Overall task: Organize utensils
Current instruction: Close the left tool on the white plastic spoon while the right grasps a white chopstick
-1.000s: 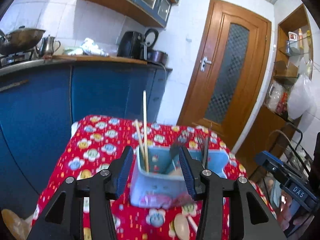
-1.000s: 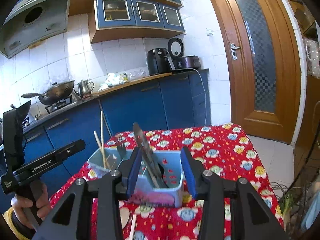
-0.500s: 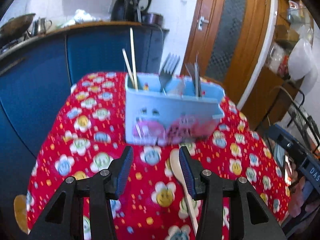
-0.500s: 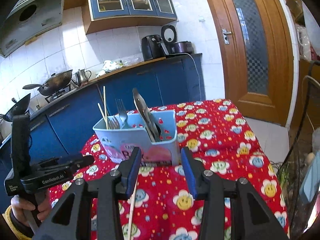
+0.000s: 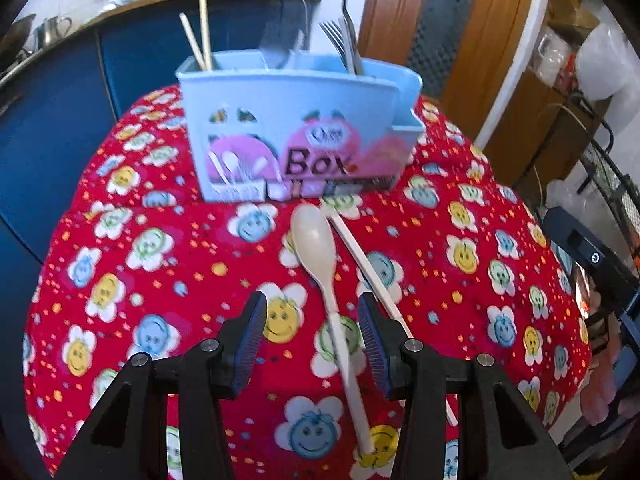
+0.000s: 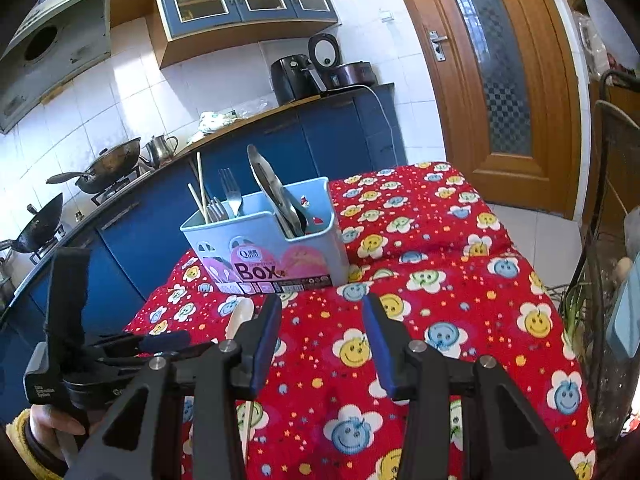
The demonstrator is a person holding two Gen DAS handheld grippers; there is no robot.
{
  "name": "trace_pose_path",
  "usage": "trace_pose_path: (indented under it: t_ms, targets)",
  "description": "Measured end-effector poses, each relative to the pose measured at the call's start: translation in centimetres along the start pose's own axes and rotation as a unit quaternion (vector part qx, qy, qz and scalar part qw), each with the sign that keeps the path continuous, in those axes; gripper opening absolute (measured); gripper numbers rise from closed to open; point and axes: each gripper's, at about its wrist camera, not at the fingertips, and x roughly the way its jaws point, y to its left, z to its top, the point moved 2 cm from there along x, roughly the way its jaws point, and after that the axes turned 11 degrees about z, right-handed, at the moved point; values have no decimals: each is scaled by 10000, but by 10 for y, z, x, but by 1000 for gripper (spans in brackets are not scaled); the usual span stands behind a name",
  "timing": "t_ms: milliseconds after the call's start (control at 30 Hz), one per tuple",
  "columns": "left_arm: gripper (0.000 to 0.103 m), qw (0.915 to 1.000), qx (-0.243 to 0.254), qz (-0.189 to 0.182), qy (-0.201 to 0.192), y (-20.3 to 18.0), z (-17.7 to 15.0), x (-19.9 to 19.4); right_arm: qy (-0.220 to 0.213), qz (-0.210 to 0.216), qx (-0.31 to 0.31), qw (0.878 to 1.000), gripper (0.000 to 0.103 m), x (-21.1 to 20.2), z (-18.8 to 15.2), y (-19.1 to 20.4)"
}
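Note:
A light blue utensil box (image 5: 296, 132) stands on the red flowered tablecloth (image 5: 160, 280), holding chopsticks (image 5: 204, 28), forks (image 5: 334, 36) and knives. In front of it lie a cream spoon (image 5: 320, 248) and a single white chopstick (image 5: 364, 260). My left gripper (image 5: 312, 320) is open just above the cloth, and the spoon's handle runs between its fingers, nearer the right one, with no pad touching it. In the right wrist view the box (image 6: 272, 252) sits ahead of my right gripper (image 6: 322, 320), which is open and empty. The spoon bowl (image 6: 240, 316) shows to its left.
Blue cabinets (image 6: 328, 136) with a worktop carry woks (image 6: 108, 166), a kettle and an air fryer (image 6: 292, 76). A wooden door (image 6: 500, 68) stands at the back right. A wire rack (image 6: 612, 240) is beside the table's right edge. A hand (image 6: 48, 424) holds the left gripper.
Both grippers have drawn back from the box and tipped down toward the cloth. The spoon and loose chopstick have come into the left view, the spoon handle now between the left fingers.

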Motion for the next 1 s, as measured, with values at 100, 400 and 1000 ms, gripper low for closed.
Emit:
trace_pose_path:
  t_ms: [100,400,1000]
  targets:
    - [44,9999,68,9,112,-7,-4,6,41,25,105,9999,46,0,-6,-7]
    - [23,9993,89,-55,358,-12,-9,18,101,36,237,9997,46,0,-12,-16]
    - [6,9975,-382,-509,293,21,-11,11,596,107,-21,9982,46,23,-15,12]
